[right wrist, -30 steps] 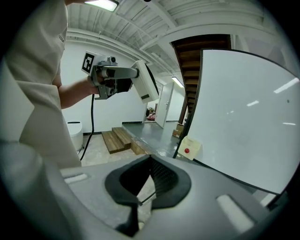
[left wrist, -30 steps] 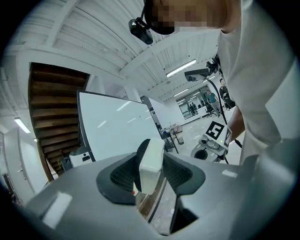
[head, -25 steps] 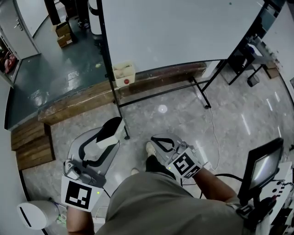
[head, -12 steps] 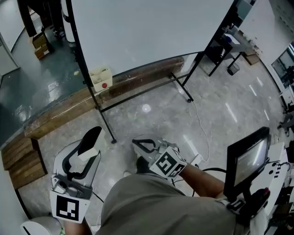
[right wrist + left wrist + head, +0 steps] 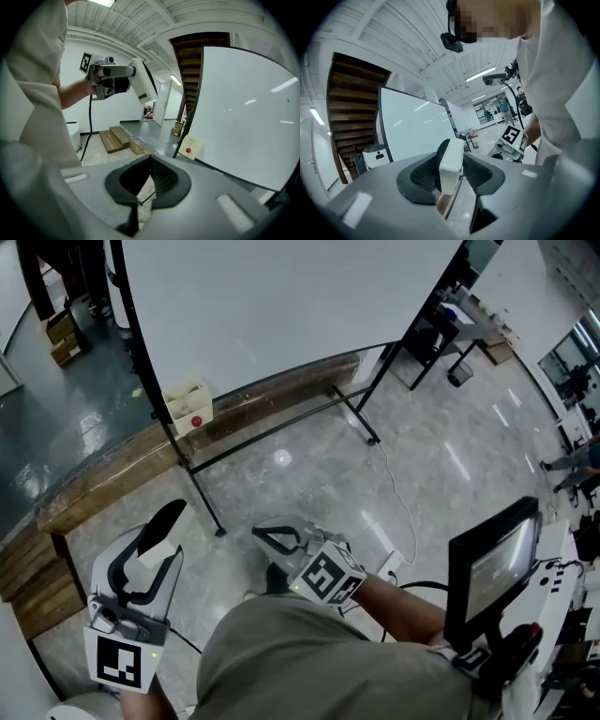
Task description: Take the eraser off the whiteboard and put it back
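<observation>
The white eraser (image 5: 452, 157) stands upright between the dark pads of my left gripper (image 5: 450, 177), which is shut on it. From the head view, that left gripper (image 5: 161, 526) is at the lower left, with the eraser (image 5: 155, 551) in its jaws, well short of the whiteboard (image 5: 281, 306). In the right gripper view the eraser (image 5: 144, 88) is held up at the left. My right gripper (image 5: 150, 172) is shut with nothing in it, and in the head view the right gripper (image 5: 269, 538) sits at centre, pointing toward the board (image 5: 243, 117).
A cream box with a red dot (image 5: 187, 405) hangs at the board's lower left corner. The black stand legs (image 5: 202, 502) reach onto the grey floor. A wooden step (image 5: 103, 474) runs behind. A cable and power strip (image 5: 389, 563) lie at the right, near a monitor (image 5: 492, 563).
The head view has swung, so the board and floor have drifted left in the picture. Both grippers keep their poses; the left stays shut on the eraser.
</observation>
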A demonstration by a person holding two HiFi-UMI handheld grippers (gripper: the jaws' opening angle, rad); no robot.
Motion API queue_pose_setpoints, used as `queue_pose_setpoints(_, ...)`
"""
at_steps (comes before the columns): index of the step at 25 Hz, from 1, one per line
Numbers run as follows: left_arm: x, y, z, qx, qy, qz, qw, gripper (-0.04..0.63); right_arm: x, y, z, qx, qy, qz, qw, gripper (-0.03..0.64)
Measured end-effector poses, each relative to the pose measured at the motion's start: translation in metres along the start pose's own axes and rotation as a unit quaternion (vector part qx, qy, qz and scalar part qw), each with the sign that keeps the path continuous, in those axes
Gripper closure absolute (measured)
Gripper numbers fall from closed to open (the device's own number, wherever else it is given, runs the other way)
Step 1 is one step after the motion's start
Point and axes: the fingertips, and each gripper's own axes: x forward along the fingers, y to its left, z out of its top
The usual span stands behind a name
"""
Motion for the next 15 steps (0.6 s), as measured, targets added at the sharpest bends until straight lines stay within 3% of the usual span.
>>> queue_pose_setpoints(5,0.034,0.025,0.001,0.007,-0.045,-0.015,0.9989,0.42,-0.001,-0.02,0.001,0.013,0.001,-0.016,1.0,0.615)
queue_pose_setpoints(9,0.07,0.052,-0.046,-0.048,0.032,-0.012,0.9983,0.42,0.011,-0.054,-0.008,0.019,0.006,-0.024,1.0,0.615)
queue_pose_setpoints(15,0.131,0.087,-0.073,-0.046,0.045,-0.012,0.9979,0.42,0.02,-0.101,-0.015,0.029,0.002,-0.034,0.999,0.615)
